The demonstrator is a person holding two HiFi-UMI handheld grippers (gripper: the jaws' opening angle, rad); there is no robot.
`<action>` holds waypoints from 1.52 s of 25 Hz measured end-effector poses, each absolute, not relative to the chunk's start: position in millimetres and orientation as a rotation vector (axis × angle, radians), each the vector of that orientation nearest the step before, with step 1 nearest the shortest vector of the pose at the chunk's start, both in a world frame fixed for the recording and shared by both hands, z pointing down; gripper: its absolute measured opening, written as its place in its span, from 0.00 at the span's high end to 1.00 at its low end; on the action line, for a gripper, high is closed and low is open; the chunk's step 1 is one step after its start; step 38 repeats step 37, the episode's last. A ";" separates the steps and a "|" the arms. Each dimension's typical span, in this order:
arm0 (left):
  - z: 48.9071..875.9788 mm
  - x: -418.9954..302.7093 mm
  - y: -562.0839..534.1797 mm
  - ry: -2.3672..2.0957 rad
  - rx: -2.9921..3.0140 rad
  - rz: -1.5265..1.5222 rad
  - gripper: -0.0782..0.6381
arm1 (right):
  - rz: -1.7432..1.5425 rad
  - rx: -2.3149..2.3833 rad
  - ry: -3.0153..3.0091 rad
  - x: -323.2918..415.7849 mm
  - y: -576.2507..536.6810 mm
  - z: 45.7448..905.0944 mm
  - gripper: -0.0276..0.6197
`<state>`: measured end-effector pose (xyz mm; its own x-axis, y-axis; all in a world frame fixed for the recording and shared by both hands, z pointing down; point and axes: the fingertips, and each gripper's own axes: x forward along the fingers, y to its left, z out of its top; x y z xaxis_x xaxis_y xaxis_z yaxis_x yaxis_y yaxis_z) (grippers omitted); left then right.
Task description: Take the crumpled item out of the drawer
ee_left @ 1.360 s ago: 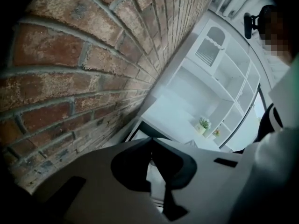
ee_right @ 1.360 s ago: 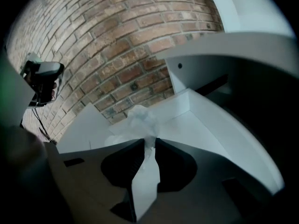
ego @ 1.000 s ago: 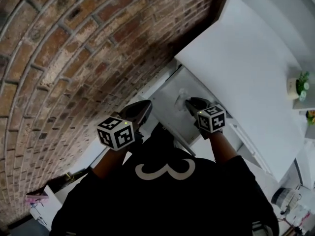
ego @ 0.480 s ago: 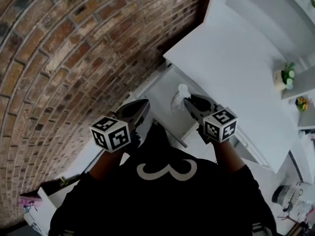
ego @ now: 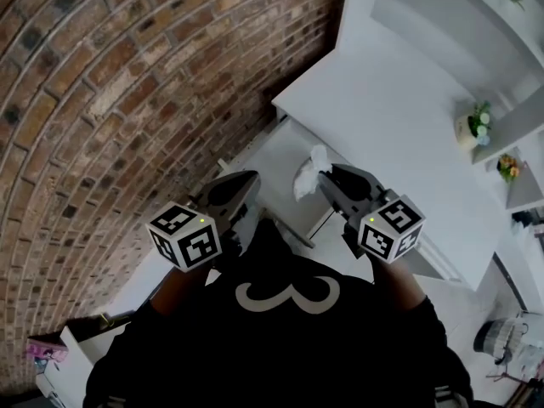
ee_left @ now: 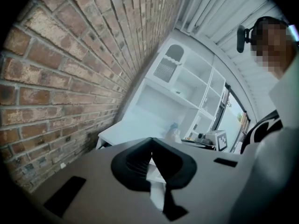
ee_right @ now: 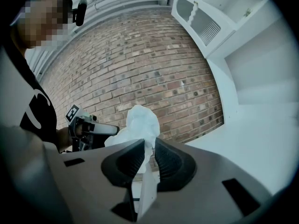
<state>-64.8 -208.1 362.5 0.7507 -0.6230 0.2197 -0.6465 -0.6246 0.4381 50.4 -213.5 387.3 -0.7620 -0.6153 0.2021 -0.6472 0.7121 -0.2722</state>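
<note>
brick wall [ego: 102, 100] flanks the white desk [ego: 399, 117]. the drawer [ego: 276, 164] stands open below the desk edge. left tongs [ee_left: 150, 146]: pressed together, empty. right tongs [ee_right: 148, 155]: pinching the white crumpled item [ee_right: 140, 125], held up above the drawer.

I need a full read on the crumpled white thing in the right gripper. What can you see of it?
The crumpled item is white, thin and wrinkled, like tissue or soft paper, bunched into an irregular wad. The right gripper is shut on its lower edge, so most of it sticks up past the jaw tips. In the head view it shows over the open drawer, and nothing else seems to touch it. The left gripper is apart from it.
</note>
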 end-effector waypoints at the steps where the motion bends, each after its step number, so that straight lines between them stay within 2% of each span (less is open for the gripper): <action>1: 357.7 -63.8 -206.6 -0.956 2.462 0.057 0.89 | 0.496 1.047 -2.827 51.5 -211.3 382.4 0.83; 9: 333.1 -57.1 -196.8 -0.936 2.524 0.016 0.89 | 0.478 1.057 -2.898 55.3 -197.8 359.7 0.83; 38: 359.8 -39.4 -222.7 -0.843 2.511 0.099 0.89 | 0.586 1.138 -2.862 63.7 -208.5 383.6 0.83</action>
